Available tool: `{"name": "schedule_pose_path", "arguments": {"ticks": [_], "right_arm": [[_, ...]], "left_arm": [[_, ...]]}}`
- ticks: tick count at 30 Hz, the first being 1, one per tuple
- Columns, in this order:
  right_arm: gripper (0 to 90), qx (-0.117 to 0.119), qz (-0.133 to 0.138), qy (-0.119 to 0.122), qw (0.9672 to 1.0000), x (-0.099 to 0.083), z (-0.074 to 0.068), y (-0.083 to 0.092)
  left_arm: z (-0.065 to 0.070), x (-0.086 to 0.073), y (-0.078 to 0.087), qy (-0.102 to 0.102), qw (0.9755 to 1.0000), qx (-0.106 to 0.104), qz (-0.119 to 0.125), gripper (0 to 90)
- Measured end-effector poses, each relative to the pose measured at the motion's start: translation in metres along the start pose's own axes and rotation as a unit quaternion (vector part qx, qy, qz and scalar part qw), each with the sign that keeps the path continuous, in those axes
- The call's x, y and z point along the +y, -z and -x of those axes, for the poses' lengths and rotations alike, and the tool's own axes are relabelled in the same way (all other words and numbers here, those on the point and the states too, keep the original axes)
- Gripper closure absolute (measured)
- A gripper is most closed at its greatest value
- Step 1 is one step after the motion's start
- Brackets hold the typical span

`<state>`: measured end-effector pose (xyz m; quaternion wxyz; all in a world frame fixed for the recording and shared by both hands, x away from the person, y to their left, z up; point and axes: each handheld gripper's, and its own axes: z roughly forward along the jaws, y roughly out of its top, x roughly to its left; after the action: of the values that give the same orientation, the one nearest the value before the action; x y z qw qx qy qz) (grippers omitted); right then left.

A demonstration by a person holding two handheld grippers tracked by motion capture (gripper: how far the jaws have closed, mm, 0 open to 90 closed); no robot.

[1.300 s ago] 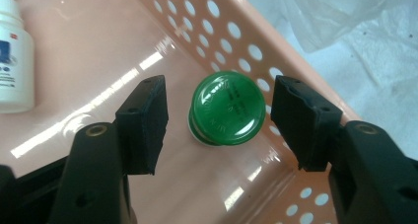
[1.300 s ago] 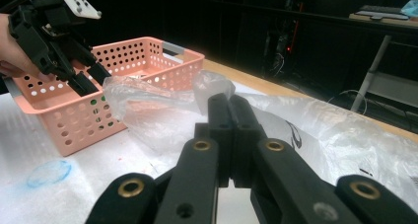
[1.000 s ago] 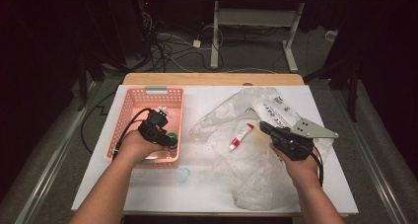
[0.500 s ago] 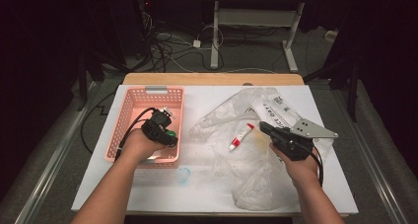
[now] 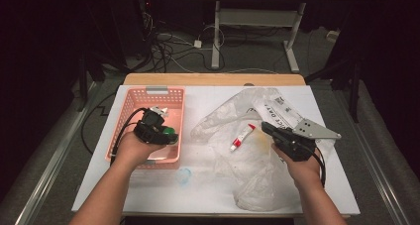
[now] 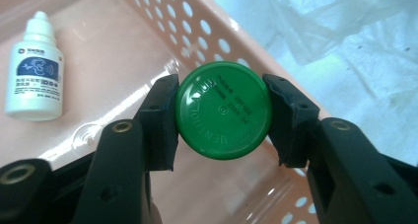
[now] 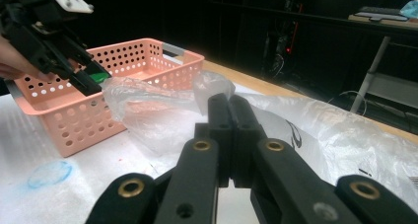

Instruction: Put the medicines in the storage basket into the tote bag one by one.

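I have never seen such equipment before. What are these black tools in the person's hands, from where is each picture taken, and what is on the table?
A person sits at a white table and holds a hand-operated two-jaw gripper in each hand. One camera looks down from above; one more rides on each gripper and looks along its black jaws.

In the high view, the left gripper is over a pink basket. Its own view shows the jaws closed on a round green tin, with a small white dropper bottle lying in the basket.

The right gripper has its jaws shut on nothing; it sits at a crumpled clear plastic bag, on which a small white tube with a red cap lies.
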<state>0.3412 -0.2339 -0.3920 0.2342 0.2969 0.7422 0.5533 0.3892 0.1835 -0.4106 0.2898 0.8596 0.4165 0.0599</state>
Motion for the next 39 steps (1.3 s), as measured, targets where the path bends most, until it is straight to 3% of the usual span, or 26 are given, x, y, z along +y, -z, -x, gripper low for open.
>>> {"name": "schedule_pose_path", "arguments": {"ticks": [6,9,14,22,25,28,34,39], "right_arm": [[90.0,-0.001,-0.001,0.002,1.0,0.001,-0.002,0.0],[90.0,0.001,0.0,0.003,1.0,0.001,-0.003,0.0],[90.0,0.0,-0.001,0.005,1.0,0.001,-0.003,0.001],[90.0,-0.002,-0.002,0.004,1.0,0.001,-0.003,0.002],[90.0,-0.002,-0.002,0.004,1.0,0.0,-0.003,0.003],[90.0,0.0,-0.002,0.004,1.0,0.0,-0.003,0.003],[90.0,0.0,0.001,0.005,1.0,0.001,-0.002,0.005],[90.0,-0.001,-0.001,0.007,1.0,0.0,-0.003,0.005]], "left_arm": [[0.007,-0.016,0.011,0.004,0.9988,0.014,0.047,50.0],[0.009,-0.026,0.016,0.012,0.9962,0.006,0.087,50.0],[0.012,-0.038,0.02,0.026,0.9909,0.015,0.131,50.0],[0.018,-0.052,0.022,0.04,0.9842,0.015,0.172,50.0],[0.022,-0.056,0.021,0.037,0.9838,0.02,0.174,50.0],[0.024,-0.062,0.022,0.047,0.9803,0.019,0.191,50.0],[0.028,-0.065,0.024,0.043,0.9769,0.023,0.208,50.0],[0.031,-0.065,0.025,0.041,0.9758,0.022,0.214,50.0]]}}
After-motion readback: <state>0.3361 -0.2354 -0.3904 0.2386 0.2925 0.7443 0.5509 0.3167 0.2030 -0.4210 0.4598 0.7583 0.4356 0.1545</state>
